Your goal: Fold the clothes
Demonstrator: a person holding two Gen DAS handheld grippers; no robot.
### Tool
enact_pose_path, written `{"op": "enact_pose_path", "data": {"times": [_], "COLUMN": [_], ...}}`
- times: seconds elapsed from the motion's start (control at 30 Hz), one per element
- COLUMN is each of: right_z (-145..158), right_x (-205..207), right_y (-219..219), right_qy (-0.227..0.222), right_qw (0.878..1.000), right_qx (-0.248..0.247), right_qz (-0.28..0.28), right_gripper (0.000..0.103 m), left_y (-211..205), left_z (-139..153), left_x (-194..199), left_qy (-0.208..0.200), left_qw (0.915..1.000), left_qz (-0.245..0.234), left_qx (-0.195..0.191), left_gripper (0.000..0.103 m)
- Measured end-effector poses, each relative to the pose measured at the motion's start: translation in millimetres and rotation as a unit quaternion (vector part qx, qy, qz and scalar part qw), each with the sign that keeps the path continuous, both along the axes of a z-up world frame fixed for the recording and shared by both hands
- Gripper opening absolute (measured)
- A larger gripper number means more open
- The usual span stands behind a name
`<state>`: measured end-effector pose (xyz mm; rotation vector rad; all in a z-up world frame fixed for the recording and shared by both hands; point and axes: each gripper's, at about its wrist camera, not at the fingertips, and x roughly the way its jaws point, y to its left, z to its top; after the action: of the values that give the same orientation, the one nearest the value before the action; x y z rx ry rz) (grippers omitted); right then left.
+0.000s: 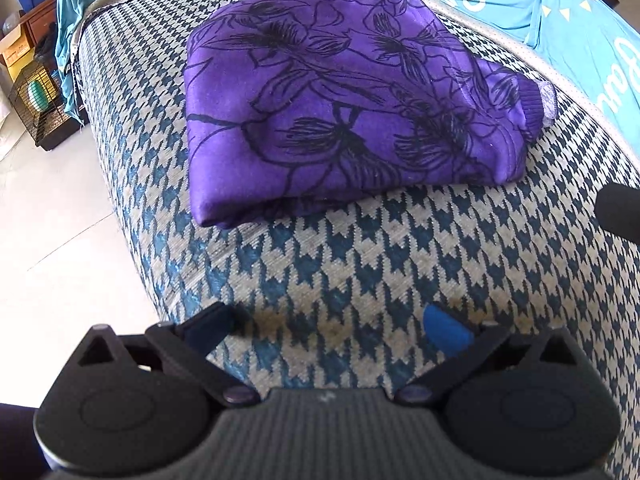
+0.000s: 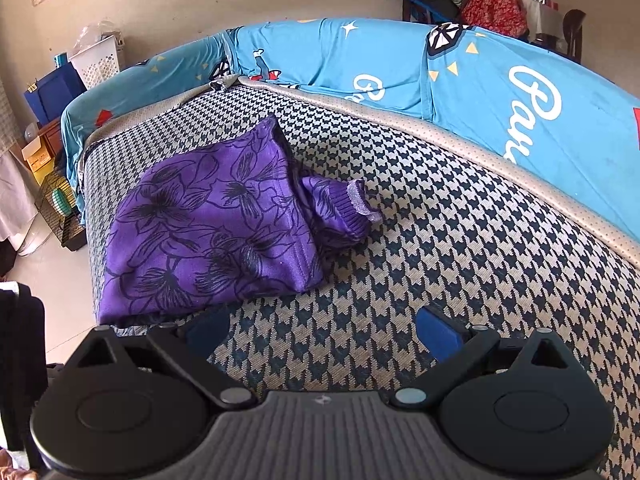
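Item 1 — purple floral garment (image 1: 344, 120): lying on the houndstooth seat cushion (image 1: 360, 272), toward its left end, near the front edge. Already folded into a compact, roughly square packet, several layers thick at the near edge. Looking approx. done.

Item 1a — ribbed cuff (image 2: 358, 200): one sleeve end poking out of the packet's right side, pale lining showing, resting on the cushion. Not tucked in. I'm judging this as the only loose bit left on this piece.

Item 2 — left gripper (image 1: 328, 328): I'm holding it w/ fingers spread apart, nothing between them, hovering over bare cushion in front of the garment. Not touching the cloth.

Item 3 — right gripper (image 2: 324, 334): also spread wide, empty. Its left finger (image 2: 208, 330) is sitting just beside the packet's near edge; can't tell if it's brushing the fabric.

Item 4 — blue printed cover (image 2: 500, 92): draped over the sofa back behind the cushion. Seems to be a cover, not laundry; not counting it.

Status: fold on item 1 is looking approx. complete, both grippers off it. Remaining, by my est.: tuck or flatten the cuff, maybe square up the packet. No other loose clothes on the seat that I'm seeing, so no next piece showing.
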<state>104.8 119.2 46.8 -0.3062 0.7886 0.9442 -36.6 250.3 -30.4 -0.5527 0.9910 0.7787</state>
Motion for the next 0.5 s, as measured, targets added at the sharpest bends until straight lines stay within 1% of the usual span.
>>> {"op": "enact_pose_path", "data": {"times": [0.2,0.3,0.5], "right_z": [-0.4,2.8,9.2], "right_x": [-1.2,-3.3,-5.2], "right_y": [0.8,1.0,0.3], "right_qy": [0.002,-0.003,-0.005], "right_qw": [1.000,1.000,1.000], "right_qx": [0.002,0.003,0.014], "right_qz": [0.000,0.004,0.006], "right_gripper": [0.100,0.100,0.100], "left_y": [0.0,2.2,-5.1], "left_z": [1.6,7.3,27.0], "left_x": [-0.5,-8.8,-18.2], "left_qy": [0.003,-0.010,-0.017], "left_qw": [1.0000,0.9999,0.9996], "left_qz": [-0.005,0.006,0.003], "left_qx": [-0.002,-0.012,0.022], "left_gripper": [0.103,0.103,0.103]}}
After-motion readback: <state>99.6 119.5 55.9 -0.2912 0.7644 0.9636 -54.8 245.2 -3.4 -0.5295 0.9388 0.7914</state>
